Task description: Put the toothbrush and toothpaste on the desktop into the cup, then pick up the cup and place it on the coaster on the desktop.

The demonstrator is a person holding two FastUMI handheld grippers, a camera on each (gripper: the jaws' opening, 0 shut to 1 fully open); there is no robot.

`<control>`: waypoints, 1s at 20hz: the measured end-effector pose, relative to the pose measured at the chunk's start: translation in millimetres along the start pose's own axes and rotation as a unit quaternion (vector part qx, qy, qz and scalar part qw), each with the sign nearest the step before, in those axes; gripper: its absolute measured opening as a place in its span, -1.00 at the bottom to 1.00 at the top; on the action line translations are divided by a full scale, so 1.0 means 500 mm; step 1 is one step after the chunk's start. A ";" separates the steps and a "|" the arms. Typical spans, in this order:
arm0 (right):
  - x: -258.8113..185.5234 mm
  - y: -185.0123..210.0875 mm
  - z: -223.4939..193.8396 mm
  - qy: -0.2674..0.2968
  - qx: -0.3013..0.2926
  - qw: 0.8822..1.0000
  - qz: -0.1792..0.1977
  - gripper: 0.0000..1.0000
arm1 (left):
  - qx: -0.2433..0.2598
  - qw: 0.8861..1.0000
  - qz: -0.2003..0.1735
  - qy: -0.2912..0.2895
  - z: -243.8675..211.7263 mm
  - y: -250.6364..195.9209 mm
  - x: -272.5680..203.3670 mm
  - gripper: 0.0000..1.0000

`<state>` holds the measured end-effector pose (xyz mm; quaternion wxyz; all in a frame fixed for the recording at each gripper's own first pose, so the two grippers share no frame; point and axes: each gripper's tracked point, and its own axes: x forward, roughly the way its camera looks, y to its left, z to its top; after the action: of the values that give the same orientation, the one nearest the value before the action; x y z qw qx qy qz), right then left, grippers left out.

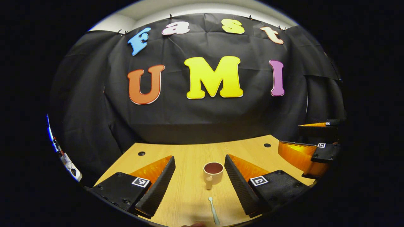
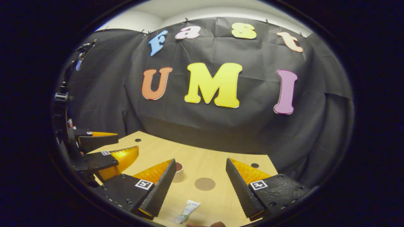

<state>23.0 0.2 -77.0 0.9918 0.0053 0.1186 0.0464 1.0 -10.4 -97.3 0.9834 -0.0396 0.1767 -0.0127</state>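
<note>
Your left gripper hangs above the wooden desktop with its two black fingers spread wide and nothing between the pads. One cream cup stands upright on the desktop in the gap between those fingers, ahead of the tips and apart from both, its handle turned toward you. One pale toothbrush lies flat on the wood nearer to you than the cup, between the finger bases, its head end pointing toward the cup (the two do not touch). At the right edge of the left gripper view your other gripper shows, orange-sided, over the desktop's right part.

Your right gripper is likewise spread wide and grips nothing. In the right gripper view, one round brown coaster lies flat on the desktop between its fingers, bare. One white tube of toothpaste lies flat closer to you, just inside the left finger and free of it. The cup peeks out from behind that left finger's tip, left of the coaster and apart from it. The count: one cup, one toothbrush, one toothpaste tube, one coaster, two grippers.
</note>
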 end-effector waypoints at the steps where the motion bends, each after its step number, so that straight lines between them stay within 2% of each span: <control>1: 0.006 -0.003 -0.020 0.016 0.000 1.000 0.003 0.91 | -0.005 1.000 0.001 0.020 -0.025 -0.002 0.002 0.99; 4: 0.024 0.000 -0.092 0.074 -0.002 0.997 0.026 0.94 | -0.006 0.997 0.006 0.075 -0.089 -0.006 0.012 0.99; 6: 0.029 0.024 -0.155 0.132 -0.004 0.989 0.066 0.90 | -0.016 0.994 0.004 0.108 -0.133 -0.016 0.015 0.99; 7: 0.033 0.028 -0.186 0.156 -0.010 0.985 0.072 0.92 | -0.023 0.992 -0.003 0.125 -0.156 -0.027 0.013 0.99; 15: 0.056 0.036 -0.335 0.287 0.000 0.952 0.101 0.82 | -0.069 0.965 0.004 0.251 -0.310 -0.038 0.005 0.98; 17: 0.060 0.043 -0.374 0.320 -0.005 0.942 0.103 0.69 | -0.086 0.957 0.001 0.278 -0.342 -0.044 0.009 0.96; 18: 0.060 0.046 -0.390 0.334 -0.005 0.937 0.101 0.77 | -0.089 0.952 -0.002 0.293 -0.362 -0.045 0.008 0.96; 20: 0.063 0.057 -0.416 0.357 0.007 0.929 0.097 0.75 | -0.084 0.944 -0.013 0.318 -0.393 -0.048 0.011 0.94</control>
<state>2.0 31.2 -286.2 0.8746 0.0064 0.4640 0.1409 -62.3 -49.2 -280.7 0.8686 -0.1188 0.4805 -0.0227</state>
